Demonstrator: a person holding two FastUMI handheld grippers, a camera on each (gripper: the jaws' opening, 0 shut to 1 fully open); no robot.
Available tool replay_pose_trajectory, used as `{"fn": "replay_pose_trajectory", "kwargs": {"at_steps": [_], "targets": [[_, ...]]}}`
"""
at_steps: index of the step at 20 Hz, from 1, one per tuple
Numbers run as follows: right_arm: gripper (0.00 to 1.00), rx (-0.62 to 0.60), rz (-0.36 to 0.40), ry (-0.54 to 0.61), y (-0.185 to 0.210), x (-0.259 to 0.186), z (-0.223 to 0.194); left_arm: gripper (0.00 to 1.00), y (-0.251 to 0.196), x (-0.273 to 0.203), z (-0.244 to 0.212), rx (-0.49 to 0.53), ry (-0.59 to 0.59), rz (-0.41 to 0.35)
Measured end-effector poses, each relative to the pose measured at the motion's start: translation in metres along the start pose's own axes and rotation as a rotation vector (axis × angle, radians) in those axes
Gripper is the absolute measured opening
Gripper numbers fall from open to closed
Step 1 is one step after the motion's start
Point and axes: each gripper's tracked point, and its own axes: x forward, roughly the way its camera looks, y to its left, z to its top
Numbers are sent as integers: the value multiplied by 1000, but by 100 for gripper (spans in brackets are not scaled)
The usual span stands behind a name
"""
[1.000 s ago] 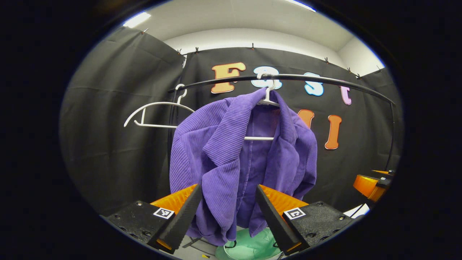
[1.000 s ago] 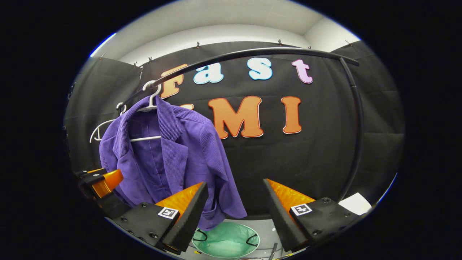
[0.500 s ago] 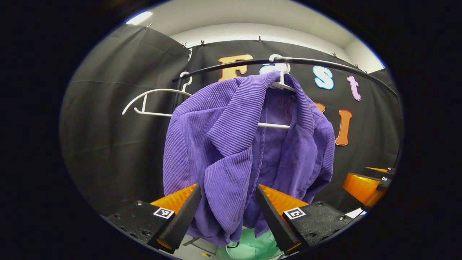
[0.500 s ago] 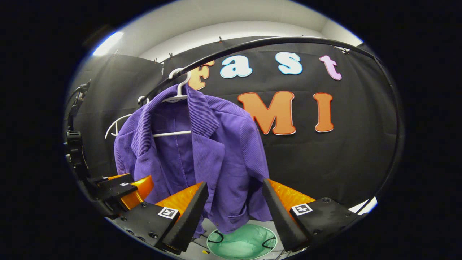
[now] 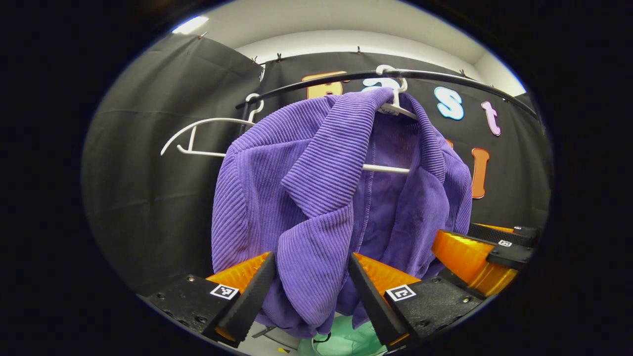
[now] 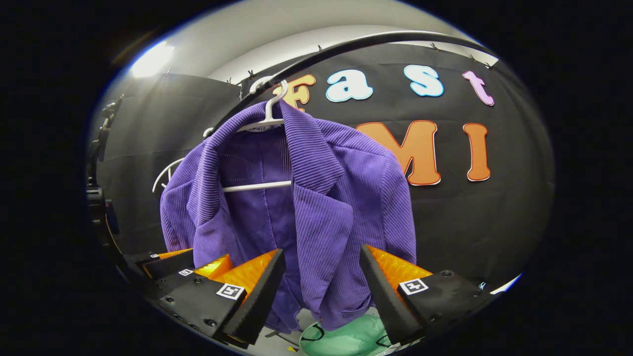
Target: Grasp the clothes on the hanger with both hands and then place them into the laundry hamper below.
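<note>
Black cloth walls close in the booth under a pale ceiling, and a curved black rail [image 5: 445, 79] runs across the top. Two white plastic hangers hook over the rail: one bare hanger [image 5: 198, 136] to the side, and one hanger [image 6: 257, 187] carrying the purple jacket [image 5: 316, 198]. The jacket is a ribbed, corduroy-like fabric with a wide folded lapel, hanging open at the front so the hanger's crossbar shows inside. Below its hem, on the floor, sits the round laundry hamper [image 6: 346, 338], pale green with thin black loop handles.

In the left gripper view the left tongs [image 5: 309, 291] stand wide open, with the jacket's front panel hanging between the fingers; whether either finger touches the fabric cannot be told. In the right gripper view the right tongs [image 6: 321, 291] are likewise spread wide, the jacket's lower front edge between them, contact unclear. Each finger base bears one small square black-and-white marker, not readable as writing. The right tongs also appear at the edge of the left gripper view, near the jacket's far sleeve.
</note>
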Motion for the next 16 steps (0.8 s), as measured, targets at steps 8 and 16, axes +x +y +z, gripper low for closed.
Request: {"fn": "replay_pose_trajectory", "kwargs": {"at_steps": [8, 16], "targets": [[80, 56, 43, 65, 7, 57, -20, 66, 13, 20, 0, 9, -5, 19], [16, 136, 126, 135, -8, 64, -14, 0, 4, 20, 0, -21, 74, -150]]}}
